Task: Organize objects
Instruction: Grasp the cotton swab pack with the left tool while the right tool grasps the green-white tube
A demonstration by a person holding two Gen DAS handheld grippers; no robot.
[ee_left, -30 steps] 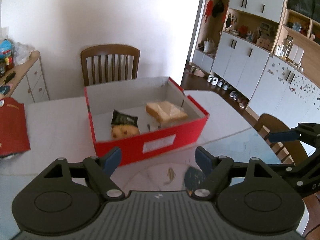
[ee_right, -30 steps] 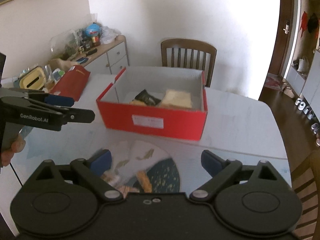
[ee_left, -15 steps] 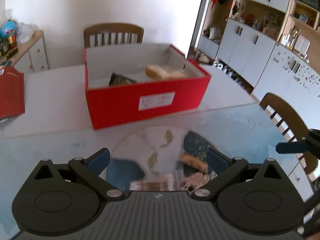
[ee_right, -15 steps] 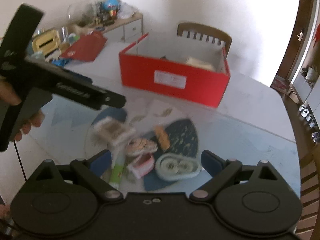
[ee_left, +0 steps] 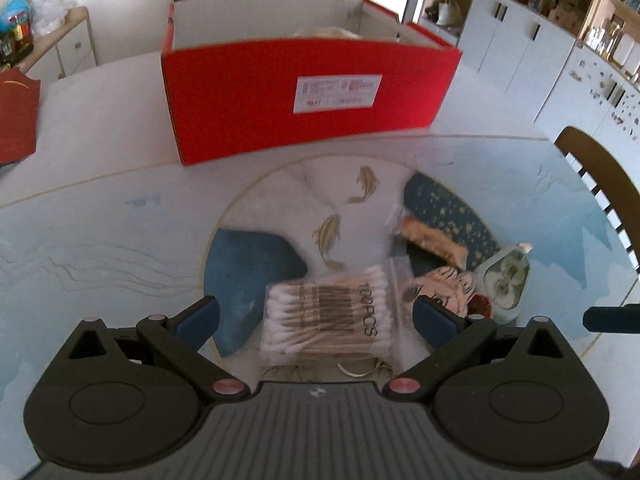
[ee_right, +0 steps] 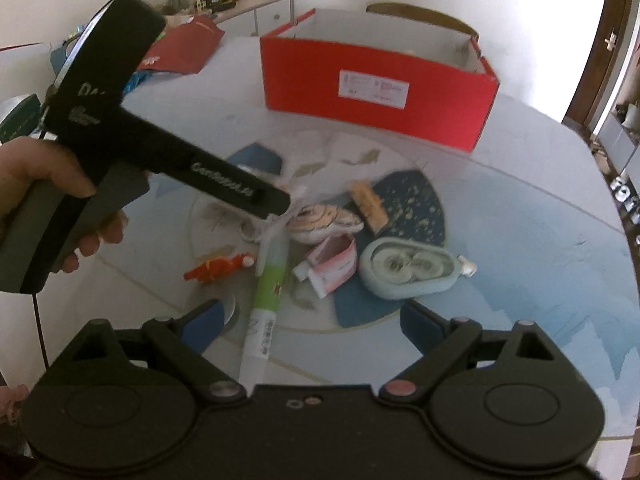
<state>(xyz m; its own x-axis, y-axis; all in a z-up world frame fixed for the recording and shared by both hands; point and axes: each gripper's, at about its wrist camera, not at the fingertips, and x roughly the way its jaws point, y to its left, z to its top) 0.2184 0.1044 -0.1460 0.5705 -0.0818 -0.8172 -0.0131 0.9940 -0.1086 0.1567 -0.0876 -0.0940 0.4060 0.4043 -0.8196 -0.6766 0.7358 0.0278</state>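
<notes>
My left gripper (ee_left: pixel 316 316) is open, its blue fingers either side of a clear bag of cotton swabs (ee_left: pixel 328 316) on the round mat. My right gripper (ee_right: pixel 312 320) is open and empty above a green and white tube (ee_right: pixel 268 292). Near it lie a pale blue tape dispenser (ee_right: pixel 408 268), a pink and white carton (ee_right: pixel 332 264), a striped shell-like thing (ee_right: pixel 324 220), an orange toy (ee_right: pixel 216 268) and a snack bar (ee_right: pixel 368 206). The red box (ee_left: pixel 304 92) stands open beyond the mat; it also shows in the right wrist view (ee_right: pixel 376 80).
The left gripper's body (ee_right: pixel 120 128) and the hand holding it fill the left of the right wrist view. A red bag (ee_right: pixel 184 44) lies at the table's far left. A sideboard (ee_left: pixel 56 40) with jars stands by the wall. A wooden chair (ee_left: pixel 600 184) is at the right.
Both grippers have moved back from the box and dropped low over the mat. The loose items have come into view, and the left gripper now straddles the cotton swabs.
</notes>
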